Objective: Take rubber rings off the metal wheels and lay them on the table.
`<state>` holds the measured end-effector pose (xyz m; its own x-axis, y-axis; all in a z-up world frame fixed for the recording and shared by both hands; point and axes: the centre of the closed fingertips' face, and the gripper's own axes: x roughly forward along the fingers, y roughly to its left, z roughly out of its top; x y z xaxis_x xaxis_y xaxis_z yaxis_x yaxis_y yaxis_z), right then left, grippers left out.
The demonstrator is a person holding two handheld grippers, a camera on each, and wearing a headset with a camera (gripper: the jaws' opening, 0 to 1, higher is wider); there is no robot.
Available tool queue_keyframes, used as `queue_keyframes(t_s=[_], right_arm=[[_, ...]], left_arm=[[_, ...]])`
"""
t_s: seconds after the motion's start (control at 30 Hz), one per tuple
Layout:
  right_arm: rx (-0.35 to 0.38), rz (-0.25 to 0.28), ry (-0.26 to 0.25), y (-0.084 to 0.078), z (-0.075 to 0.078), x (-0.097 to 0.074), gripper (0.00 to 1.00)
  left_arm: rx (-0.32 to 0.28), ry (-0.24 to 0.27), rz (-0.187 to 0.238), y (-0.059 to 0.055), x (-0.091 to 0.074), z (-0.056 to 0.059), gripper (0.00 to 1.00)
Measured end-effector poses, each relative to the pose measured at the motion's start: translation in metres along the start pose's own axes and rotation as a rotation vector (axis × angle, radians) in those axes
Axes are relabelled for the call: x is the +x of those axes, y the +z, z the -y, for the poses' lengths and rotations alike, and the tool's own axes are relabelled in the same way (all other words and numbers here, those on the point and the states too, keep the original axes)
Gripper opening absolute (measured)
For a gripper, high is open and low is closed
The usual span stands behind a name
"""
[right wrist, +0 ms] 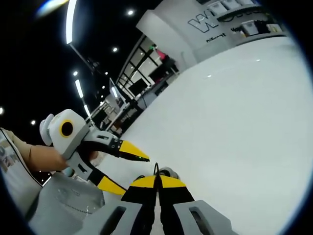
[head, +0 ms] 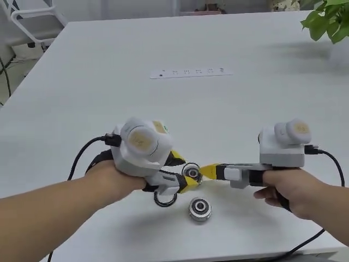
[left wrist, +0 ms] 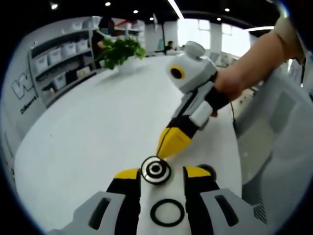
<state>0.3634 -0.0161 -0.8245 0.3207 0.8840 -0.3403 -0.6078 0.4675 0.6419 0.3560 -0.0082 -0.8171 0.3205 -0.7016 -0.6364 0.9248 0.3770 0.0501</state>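
At the left, my left gripper points toward the middle of the white table, its jaws apart. A metal wheel sits between their yellow tips. In the left gripper view it lies against one tip with a slim gap to the other, so I cannot call it clamped. Just below that gripper, a loose black rubber ring lies flat on the table. A second wheel lies on its side just to the right of the ring, apart from both grippers. From the right, my right gripper reaches in with its jaws pressed together, tips at the first wheel's rim. A thin dark sliver stands up between them, too small for me to name. Far back lies a white power strip, and a green plant stands at the right corner.
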Motion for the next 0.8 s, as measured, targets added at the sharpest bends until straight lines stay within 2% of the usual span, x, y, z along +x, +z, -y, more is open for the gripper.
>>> queue_keyframes(t_s=[0.17,0.27,0.5,0.63,0.8], right_arm=[[0.003,0.013,0.016,0.005,-0.006,-0.002,0.0],[0.002,0.016,0.028,0.007,-0.012,-0.002,0.0],[-0.003,0.025,0.051,0.012,-0.022,-0.003,0.0],[-0.006,0.025,0.066,0.013,-0.029,-0.003,0.0],[-0.008,0.022,0.08,0.014,-0.035,-0.002,0.0]], left_arm=[[0.017,-0.015,0.036,0.008,-0.01,0.006,0.43],[0.032,-0.015,0.037,0.009,-0.016,0.009,0.48],[0.011,-0.012,0.071,0.016,-0.032,0.01,0.55],[0.004,-0.01,0.089,0.017,-0.044,0.012,0.59],[0.011,-0.006,0.093,0.013,-0.057,0.015,0.65]])
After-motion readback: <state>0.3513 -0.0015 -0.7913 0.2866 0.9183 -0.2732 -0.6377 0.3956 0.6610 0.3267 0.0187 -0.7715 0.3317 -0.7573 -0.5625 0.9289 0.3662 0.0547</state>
